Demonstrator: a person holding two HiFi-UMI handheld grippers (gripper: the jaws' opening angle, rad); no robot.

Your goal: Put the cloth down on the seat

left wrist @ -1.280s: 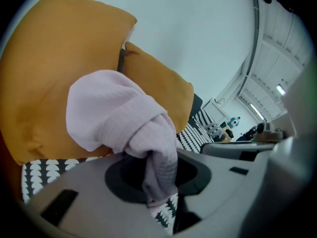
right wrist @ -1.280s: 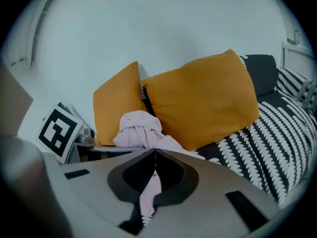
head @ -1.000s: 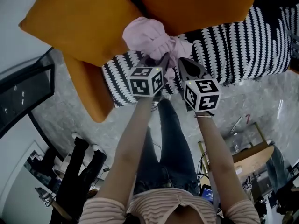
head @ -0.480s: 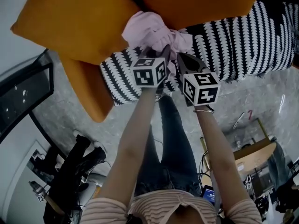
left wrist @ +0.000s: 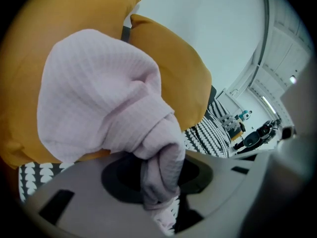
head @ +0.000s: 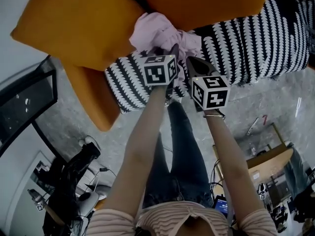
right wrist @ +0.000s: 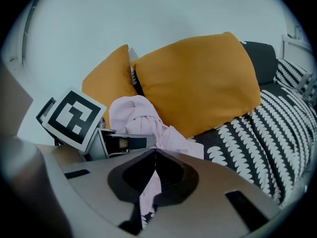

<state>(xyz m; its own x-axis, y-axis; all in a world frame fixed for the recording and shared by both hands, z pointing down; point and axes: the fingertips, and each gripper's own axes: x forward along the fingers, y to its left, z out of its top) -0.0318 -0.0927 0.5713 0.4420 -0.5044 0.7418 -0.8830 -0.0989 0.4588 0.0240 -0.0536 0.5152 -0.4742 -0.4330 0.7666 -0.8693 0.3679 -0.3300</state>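
Lowering the bunched pink cloth [head: 160,33] fully onto the black-and-white patterned seat [head: 246,48] before either claw lets go would likely stop it rolling against the plump orange pillows [head: 78,23]. The left gripper [left wrist: 158,182] clasps a thick twisted rope of it, its jaws having just been easing apart. The right gripper [right wrist: 154,155] is clenched on a thin fold. The fabric looks soft, waffle-woven and limp, and hangs over the seat in front of the pillows.
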